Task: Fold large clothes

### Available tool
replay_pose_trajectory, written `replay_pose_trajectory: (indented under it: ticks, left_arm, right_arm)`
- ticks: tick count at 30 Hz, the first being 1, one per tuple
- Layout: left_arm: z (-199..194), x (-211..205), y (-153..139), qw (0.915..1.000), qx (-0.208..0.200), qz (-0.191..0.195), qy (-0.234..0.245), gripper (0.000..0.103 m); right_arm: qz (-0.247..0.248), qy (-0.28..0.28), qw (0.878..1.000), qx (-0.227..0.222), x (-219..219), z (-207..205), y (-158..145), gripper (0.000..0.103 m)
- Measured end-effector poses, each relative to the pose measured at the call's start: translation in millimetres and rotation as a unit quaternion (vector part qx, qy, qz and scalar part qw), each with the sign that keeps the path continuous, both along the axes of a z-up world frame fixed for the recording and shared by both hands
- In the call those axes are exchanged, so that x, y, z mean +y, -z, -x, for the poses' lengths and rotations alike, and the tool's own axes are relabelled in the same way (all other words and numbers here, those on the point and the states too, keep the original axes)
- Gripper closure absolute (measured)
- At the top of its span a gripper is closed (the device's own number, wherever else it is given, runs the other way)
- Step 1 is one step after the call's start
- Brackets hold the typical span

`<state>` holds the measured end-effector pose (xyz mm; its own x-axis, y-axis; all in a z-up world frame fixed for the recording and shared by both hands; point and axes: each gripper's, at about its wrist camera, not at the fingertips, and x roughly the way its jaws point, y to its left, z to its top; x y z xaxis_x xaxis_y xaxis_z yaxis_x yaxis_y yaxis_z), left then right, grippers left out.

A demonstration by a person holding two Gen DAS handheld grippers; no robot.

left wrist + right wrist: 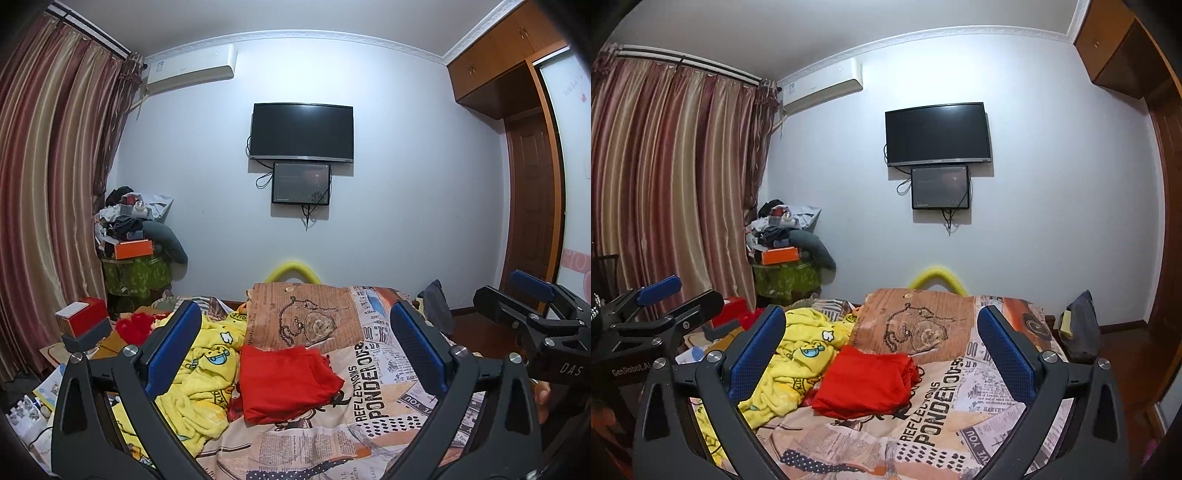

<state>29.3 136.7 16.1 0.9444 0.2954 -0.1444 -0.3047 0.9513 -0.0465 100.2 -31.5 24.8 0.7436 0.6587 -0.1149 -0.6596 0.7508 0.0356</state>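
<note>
A folded red garment [286,384] [866,382] lies in the middle of the bed, on the newspaper-print cover [373,384] [945,398]. Left of it sprawls a crumpled yellow cartoon-print garment [203,373] [798,365]. My left gripper [295,343] hovers over the bed's near end, open wide, with nothing between its blue pads [173,347]. My right gripper [882,347] is open just as wide and empty. Each one shows at the edge of the other's view: the right gripper [532,306] and the left gripper [665,299].
A wall with a black TV [301,133] and a small screen [301,183] faces the bed. Curtains [48,192] hang left, with a cluttered green-covered stand [136,269] and red boxes [83,319] beside the bed. A wooden wardrobe [532,177] stands right.
</note>
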Motion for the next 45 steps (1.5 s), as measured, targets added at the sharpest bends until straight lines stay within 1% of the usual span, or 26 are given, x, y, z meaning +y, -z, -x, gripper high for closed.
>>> replay_pose_trajectory:
  ticks: [29, 45]
  left_arm:
    - [-5.8, 6.1, 4.7, 0.9999, 0.015, -0.005, 0.004, 0.001]
    - [-9.5, 4.5, 7.1, 0.9998, 0.015, -0.003, 0.008, 0.0]
  right_arm:
    - [0.004, 0.0, 1.0, 0.017, -5.3, 0.1, 2.2, 0.0]
    - [-0.001, 0.001, 1.0, 0.023, -5.7, -1.5, 0.4, 0.0]
